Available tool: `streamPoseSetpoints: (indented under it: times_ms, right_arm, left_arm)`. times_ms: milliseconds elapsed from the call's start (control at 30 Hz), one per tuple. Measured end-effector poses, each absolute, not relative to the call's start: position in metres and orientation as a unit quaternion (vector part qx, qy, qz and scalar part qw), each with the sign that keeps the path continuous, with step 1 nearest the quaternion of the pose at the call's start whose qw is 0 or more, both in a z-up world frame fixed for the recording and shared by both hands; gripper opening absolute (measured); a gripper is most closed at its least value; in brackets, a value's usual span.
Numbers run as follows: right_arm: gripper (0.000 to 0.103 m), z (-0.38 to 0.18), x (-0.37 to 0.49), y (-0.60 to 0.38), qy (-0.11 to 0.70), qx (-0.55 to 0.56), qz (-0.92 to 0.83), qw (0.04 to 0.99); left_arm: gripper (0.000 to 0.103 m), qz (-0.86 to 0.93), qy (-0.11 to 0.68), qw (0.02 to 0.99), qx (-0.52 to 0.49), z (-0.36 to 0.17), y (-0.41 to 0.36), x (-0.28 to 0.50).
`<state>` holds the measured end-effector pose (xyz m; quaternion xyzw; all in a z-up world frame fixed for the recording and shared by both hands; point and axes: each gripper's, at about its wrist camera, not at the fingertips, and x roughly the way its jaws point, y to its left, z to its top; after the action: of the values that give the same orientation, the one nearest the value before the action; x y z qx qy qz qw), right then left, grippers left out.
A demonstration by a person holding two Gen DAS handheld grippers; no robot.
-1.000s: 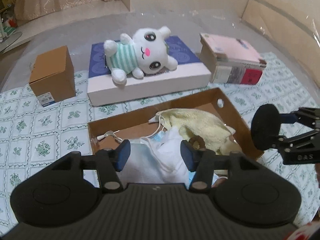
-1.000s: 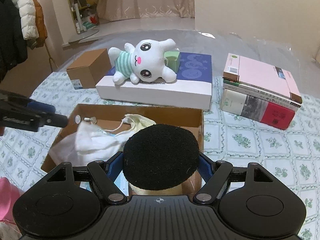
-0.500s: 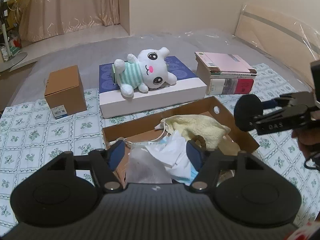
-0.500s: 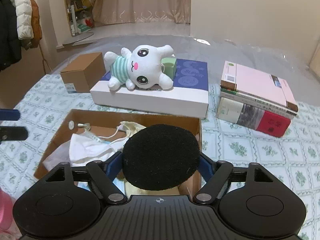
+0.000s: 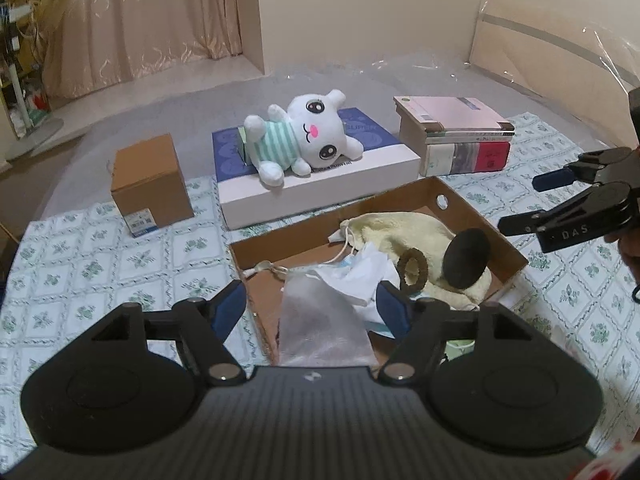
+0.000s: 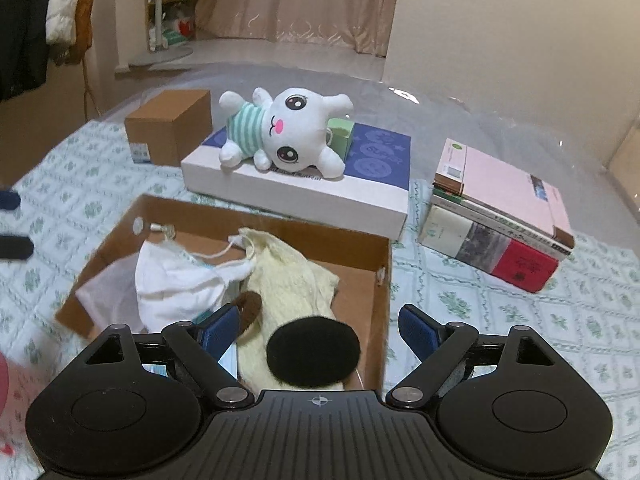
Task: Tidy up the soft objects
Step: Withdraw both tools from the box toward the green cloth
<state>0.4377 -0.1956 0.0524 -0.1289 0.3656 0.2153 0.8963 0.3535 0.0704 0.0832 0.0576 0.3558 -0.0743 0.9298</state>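
Note:
An open cardboard tray [image 5: 468,204] [image 6: 384,280] holds a yellow cloth [image 5: 400,232] [image 6: 296,276], white face masks [image 5: 360,276] [image 6: 176,280] and a brown ring [image 5: 412,270] [image 6: 250,306]. A round black puff [image 5: 468,258] [image 6: 314,350] lies loose on the yellow cloth. My right gripper [image 6: 319,322] [image 5: 532,202] hovers above it, jaws opening, pads clear of the puff. My left gripper [image 5: 311,310] [image 6: 12,224] is at the tray's near end, jaws opening. A translucent white bag [image 5: 320,320] lies between its fingers, unpressed. A white plush rabbit [image 5: 304,140] [image 6: 280,136] lies behind.
The rabbit rests on a flat white and blue box [image 5: 320,184] behind the tray. A small brown carton [image 5: 150,184] stands to its left and a stack of books [image 5: 456,140] to its right. A floral cloth [image 5: 100,264] covers the surface.
The black puff has left my right gripper and dropped onto the yellow cloth in the tray. Both pairs of jaws have widened. My left gripper has drawn back from the tray.

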Motion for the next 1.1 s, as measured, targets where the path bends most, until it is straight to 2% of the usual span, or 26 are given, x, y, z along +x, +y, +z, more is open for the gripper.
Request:
streamPoseSetpoints:
  times_ms: [467, 700, 1100]
  right_arm:
    - [0.086, 0.076, 0.374, -0.202, 0.369, -0.200, 0.269, 0.867]
    - [0.086, 0.059, 0.358, -0.187, 0.425, -0.233, 0.307, 0.819]
    - [0.086, 0.027, 0.374, -0.160, 0.494, -0.207, 0.316, 0.783]
  left_arm:
    - [0.069, -0.102, 0.318, 0.929, 0.158, 0.113, 0.073, 0.293]
    - [0.069, -0.120, 0.325, 0.916, 0.201, 0.112, 0.072, 0.272]
    - [0.069, -0.151, 0.357, 0.890, 0.238, 0.097, 0.071, 0.275]
